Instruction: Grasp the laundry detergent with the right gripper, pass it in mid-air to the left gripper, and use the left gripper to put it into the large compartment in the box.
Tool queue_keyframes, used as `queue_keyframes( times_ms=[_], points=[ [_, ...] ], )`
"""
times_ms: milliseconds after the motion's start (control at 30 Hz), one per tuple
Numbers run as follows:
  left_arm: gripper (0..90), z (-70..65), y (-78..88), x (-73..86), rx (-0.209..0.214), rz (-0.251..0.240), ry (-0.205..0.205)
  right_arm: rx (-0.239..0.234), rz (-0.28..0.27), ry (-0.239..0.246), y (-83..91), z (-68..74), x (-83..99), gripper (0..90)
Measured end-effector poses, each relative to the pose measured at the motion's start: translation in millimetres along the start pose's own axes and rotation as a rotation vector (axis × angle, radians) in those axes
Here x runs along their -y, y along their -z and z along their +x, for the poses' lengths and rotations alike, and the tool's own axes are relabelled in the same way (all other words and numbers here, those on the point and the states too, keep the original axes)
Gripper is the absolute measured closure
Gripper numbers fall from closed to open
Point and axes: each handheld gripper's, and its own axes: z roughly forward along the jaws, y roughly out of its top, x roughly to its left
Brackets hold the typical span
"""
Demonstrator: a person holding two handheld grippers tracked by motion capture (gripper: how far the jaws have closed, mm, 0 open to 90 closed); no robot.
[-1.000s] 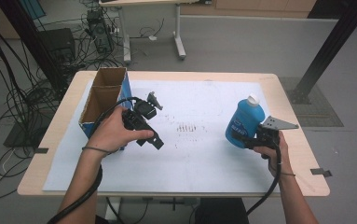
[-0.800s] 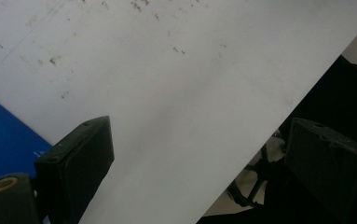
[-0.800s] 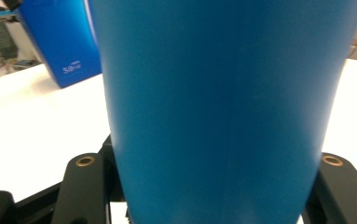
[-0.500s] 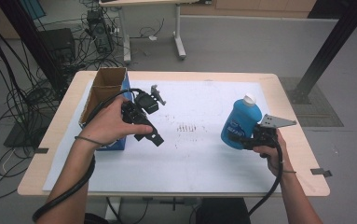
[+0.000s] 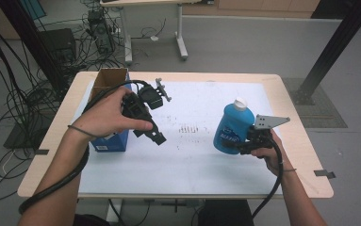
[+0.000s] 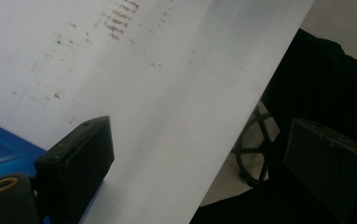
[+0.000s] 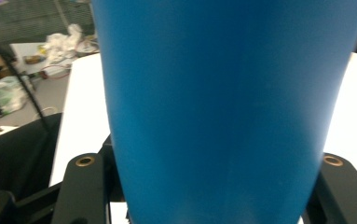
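The right gripper (image 5: 237,143) squeezes the blue bottle (image 5: 232,128) near its bottom, at the right side of the table (image 5: 305,155). The bottle leans a little and has a white cap (image 5: 240,102). Its label is too blurry to read. The left gripper (image 6: 199,168) has its 2 jaws wide apart with nothing between them. It hangs over the white sheet (image 5: 192,155), just beside an open box (image 5: 110,94) with a blue side. The left hand (image 5: 105,117) wraps around it from above.
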Motion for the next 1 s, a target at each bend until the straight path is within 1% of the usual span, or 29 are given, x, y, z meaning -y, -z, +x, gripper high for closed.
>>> queue_keyframes(
  times_ms=[33,133,200,367,400,433,500,533,667,800,867,1000],
  points=[
    [8.2,-1.1,1.9,-1.3,0.001,0.004,-0.012,-0.009,-0.001,0.005,-0.9,1.1,-1.5,40.1],
    [8.3,-4.7,5.5,-3.8,-0.009,0.015,-0.027,-0.049,0.008,0.018,-5.0,6.0,-8.5,40.1],
    [8.3,-6.4,7.8,-5.5,-0.005,0.019,-0.045,-0.062,0.017,0.030,-7.9,8.7,-11.9,40.1],
    [8.3,-10.8,11.8,-10.8,-0.004,0.040,-0.097,-0.113,0.046,0.058,-19.2,15.2,-18.2,40.1],
    [8.4,-12.1,12.2,-12.0,-0.002,0.047,-0.113,-0.121,0.053,0.065,-21.4,16.6,-19.3,40.1],
    [8.4,-13.5,12.4,-12.6,-0.001,0.052,-0.117,-0.134,0.060,0.072,-24.0,18.0,-20.2,40.0],
    [8.4,-15.6,13.1,-14.4,-0.008,0.060,-0.139,-0.152,0.061,0.079,-28.4,20.6,-21.6,40.1],
    [8.4,-16.4,13.7,-15.5,-0.010,0.063,-0.144,-0.152,0.061,0.079,-28.4,20.6,-21.6,40.1],
    [8.4,-19.6,16.6,-21.7,-0.022,0.073,-0.166,-0.183,0.058,0.089,-34.7,24.6,-23.5,40.1],
    [8.4,-23.8,18.9,-29.2,-0.029,0.079,-0.191,-0.214,0.071,0.106,-42.4,30.2,-26.5,40.1],
    [8.3,-26.5,18.8,-33.4,-0.028,0.086,-0.205,-0.232,0.079,0.116,-47.5,33.6,-28.2,40.1],
    [8.4,-31.5,17.9,-38.6,-0.021,0.096,-0.228,-0.247,0.089,0.127,-53.6,37.6,-30.2,40.1]
  ],
)
